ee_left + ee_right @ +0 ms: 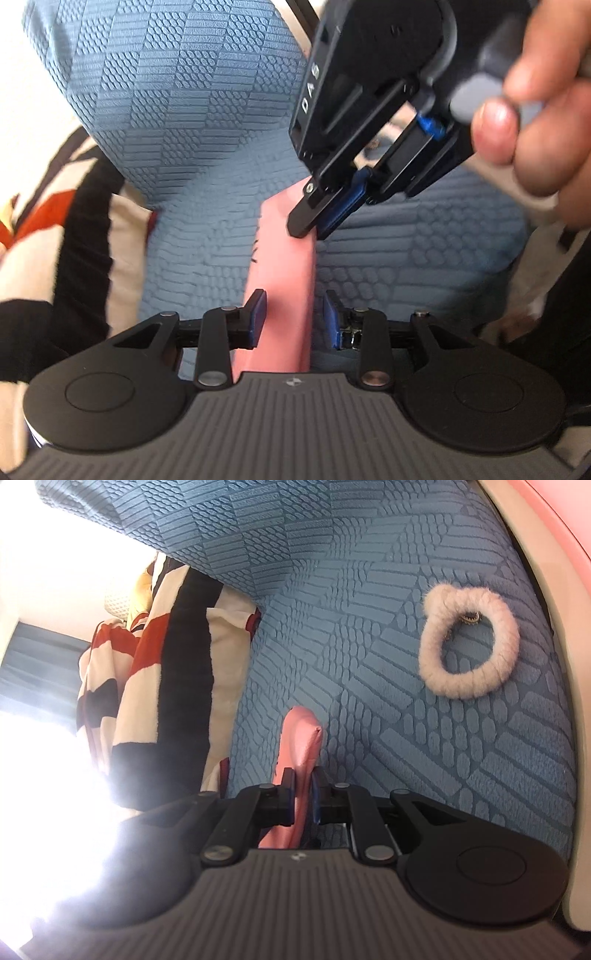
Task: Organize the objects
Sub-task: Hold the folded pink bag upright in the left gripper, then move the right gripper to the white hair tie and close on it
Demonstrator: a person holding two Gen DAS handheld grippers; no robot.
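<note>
A flat pink pouch stands on edge over the blue textured sofa seat. My left gripper has its blue pads on either side of the pouch's near end, with small gaps showing on both sides. My right gripper comes in from the upper right and is shut on the pouch's far end. In the right wrist view the right gripper pinches the pink pouch between its pads. A fluffy white hair tie lies on the seat to the right.
A red, black and white blanket lies at the left of the sofa seat; it also shows in the left wrist view. A pink and cream rim curves along the right edge. A blue backrest cushion rises behind.
</note>
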